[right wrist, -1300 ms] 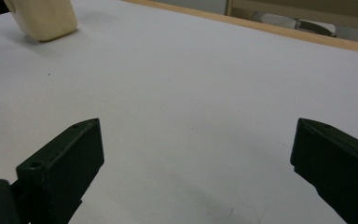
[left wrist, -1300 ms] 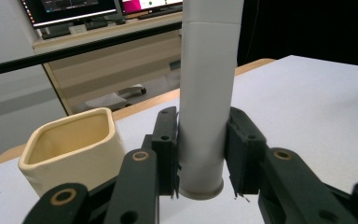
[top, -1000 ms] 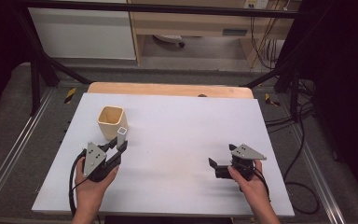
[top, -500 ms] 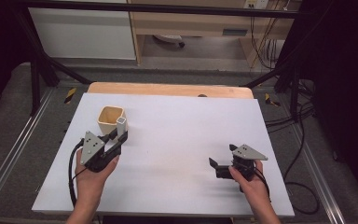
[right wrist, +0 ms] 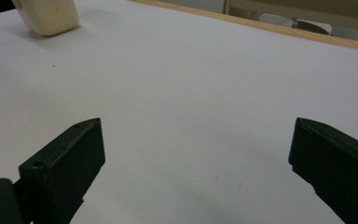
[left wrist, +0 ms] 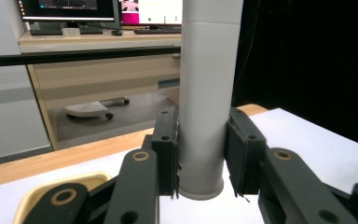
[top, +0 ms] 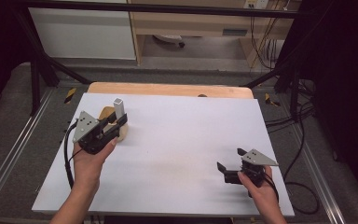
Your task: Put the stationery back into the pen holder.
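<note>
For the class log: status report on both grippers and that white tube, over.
Left gripper shut on white tube, upright, above cream cup. Right gripper open, empty, over the white table. Nothing in the way.

no readable text anywhere, monitors [left wrist: 98, 9] in the left gripper view glow with blurred windows, nothing legible on them, no labels, brands or numbers on the white tube [left wrist: 208, 93], cup or table
</note>
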`<control>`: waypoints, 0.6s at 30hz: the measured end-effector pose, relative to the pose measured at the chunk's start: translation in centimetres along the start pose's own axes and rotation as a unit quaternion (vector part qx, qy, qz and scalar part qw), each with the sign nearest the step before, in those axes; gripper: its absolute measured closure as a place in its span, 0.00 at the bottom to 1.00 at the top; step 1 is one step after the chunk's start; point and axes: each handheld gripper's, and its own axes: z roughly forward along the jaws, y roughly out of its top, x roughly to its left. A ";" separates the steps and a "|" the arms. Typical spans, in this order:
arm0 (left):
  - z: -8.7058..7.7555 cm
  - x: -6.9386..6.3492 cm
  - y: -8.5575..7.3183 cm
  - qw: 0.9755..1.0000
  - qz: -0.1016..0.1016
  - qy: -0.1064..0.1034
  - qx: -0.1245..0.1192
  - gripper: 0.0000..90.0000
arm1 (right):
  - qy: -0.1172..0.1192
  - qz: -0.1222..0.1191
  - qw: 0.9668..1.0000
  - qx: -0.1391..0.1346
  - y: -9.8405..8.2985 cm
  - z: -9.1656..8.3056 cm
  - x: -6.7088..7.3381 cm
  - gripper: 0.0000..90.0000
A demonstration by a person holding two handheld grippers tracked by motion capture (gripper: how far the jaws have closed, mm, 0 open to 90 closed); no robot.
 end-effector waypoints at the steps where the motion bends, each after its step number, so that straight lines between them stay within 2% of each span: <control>1: 0.2 0.1 0.3 1.000 0.000 0.001 0.000 0.75 | -0.001 0.004 1.000 0.000 -0.1 -0.1 -0.2 0.04; 4: 0.8 0.5 1.1 1.000 -0.002 0.004 0.000 0.75 | -0.001 0.015 1.000 0.000 -0.2 0.1 -0.4 0.04; 15: 2.7 1.5 2.5 1.000 -0.020 0.007 0.002 0.75 | 0.005 0.013 1.000 0.010 -0.5 0.6 -0.1 0.04; 18: 3.0 2.0 3.0 1.000 -0.016 0.015 -0.001 0.75 | 0.009 0.006 1.000 0.015 -0.5 0.8 0.0 0.04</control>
